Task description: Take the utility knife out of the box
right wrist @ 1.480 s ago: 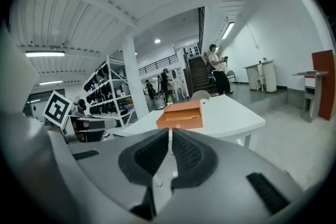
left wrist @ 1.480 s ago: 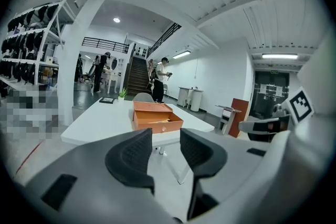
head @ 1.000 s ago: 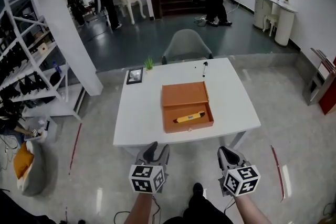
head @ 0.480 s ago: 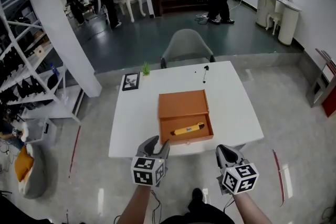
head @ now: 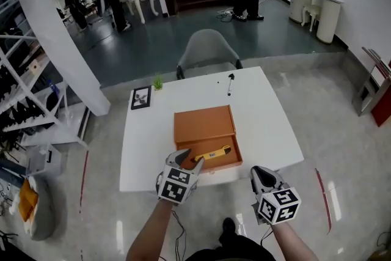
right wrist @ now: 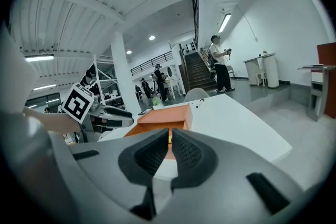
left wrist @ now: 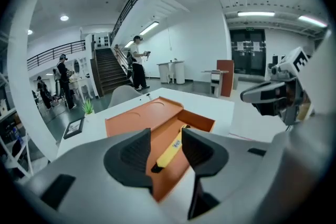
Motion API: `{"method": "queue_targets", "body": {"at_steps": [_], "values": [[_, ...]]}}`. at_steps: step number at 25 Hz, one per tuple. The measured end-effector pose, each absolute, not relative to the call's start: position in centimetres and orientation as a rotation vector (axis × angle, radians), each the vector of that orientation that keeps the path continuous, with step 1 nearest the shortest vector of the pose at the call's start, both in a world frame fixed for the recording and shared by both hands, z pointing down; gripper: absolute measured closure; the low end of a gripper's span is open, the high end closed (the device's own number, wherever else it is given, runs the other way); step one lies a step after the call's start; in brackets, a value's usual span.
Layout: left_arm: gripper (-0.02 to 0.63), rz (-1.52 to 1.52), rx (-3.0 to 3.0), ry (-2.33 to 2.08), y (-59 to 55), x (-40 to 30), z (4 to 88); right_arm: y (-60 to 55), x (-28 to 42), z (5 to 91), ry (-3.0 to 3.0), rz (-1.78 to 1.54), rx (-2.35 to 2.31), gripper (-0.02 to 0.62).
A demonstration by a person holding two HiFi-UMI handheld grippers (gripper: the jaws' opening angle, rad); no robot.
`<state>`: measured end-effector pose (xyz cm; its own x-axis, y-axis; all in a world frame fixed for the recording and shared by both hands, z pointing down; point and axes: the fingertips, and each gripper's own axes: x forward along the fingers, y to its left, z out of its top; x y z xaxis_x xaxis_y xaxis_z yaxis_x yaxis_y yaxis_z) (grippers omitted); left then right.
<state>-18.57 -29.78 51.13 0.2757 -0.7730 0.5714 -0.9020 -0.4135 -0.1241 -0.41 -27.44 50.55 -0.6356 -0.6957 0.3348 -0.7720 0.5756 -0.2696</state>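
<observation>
An open orange box (head: 227, 162) lies on the white table (head: 269, 125), its lid (head: 203, 124) folded back flat. A yellow utility knife (head: 213, 153) lies slantwise in the tray; it also shows in the left gripper view (left wrist: 170, 150). My left gripper (head: 185, 159) hovers at the tray's near left corner, its jaws opening and nothing between the pads; the knife lies beyond them. In its own view the left gripper (left wrist: 165, 135) points at the knife. My right gripper (head: 261, 175) hangs off the table's front edge, shut and empty, and in its own view the right gripper (right wrist: 170, 135) faces the box (right wrist: 160, 117).
A black pen (head: 230, 84), a small framed picture (head: 141, 97) and a little green plant (head: 158, 81) sit at the table's far side. A grey chair (head: 206, 52) stands behind it. Shelving (head: 27, 113) is at the left; people stand far back.
The left gripper has moved forward over the table's front edge to the box's near left corner and has rolled. The table now lies closer. The right gripper has kept its place in the picture.
</observation>
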Motion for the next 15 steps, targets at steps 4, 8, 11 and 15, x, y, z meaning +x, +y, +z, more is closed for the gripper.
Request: {"method": "queue_targets", "body": {"at_steps": [4, 8, 11, 15], "values": [[0.443, 0.962, 2.333, -1.447, -31.2, -17.8, 52.9, -28.1, -0.4, 50.9, -2.607, 0.598, 1.233, 0.592], [0.439, 1.105, 2.348, -1.330, -32.1, -16.9, 55.3, -28.6, -0.1, 51.1, -2.603, 0.604, 1.240, 0.592], [0.436, 1.194, 2.332, -1.250, -32.5, -16.5, 56.6, -28.9, 0.1, 51.1, -2.599, 0.606, 1.251, 0.592], [0.433, 1.282, 2.328, -1.169, -33.1, -15.9, 57.7, -29.3, 0.9, 51.2, -2.586, 0.608, 1.272, 0.592]]}}
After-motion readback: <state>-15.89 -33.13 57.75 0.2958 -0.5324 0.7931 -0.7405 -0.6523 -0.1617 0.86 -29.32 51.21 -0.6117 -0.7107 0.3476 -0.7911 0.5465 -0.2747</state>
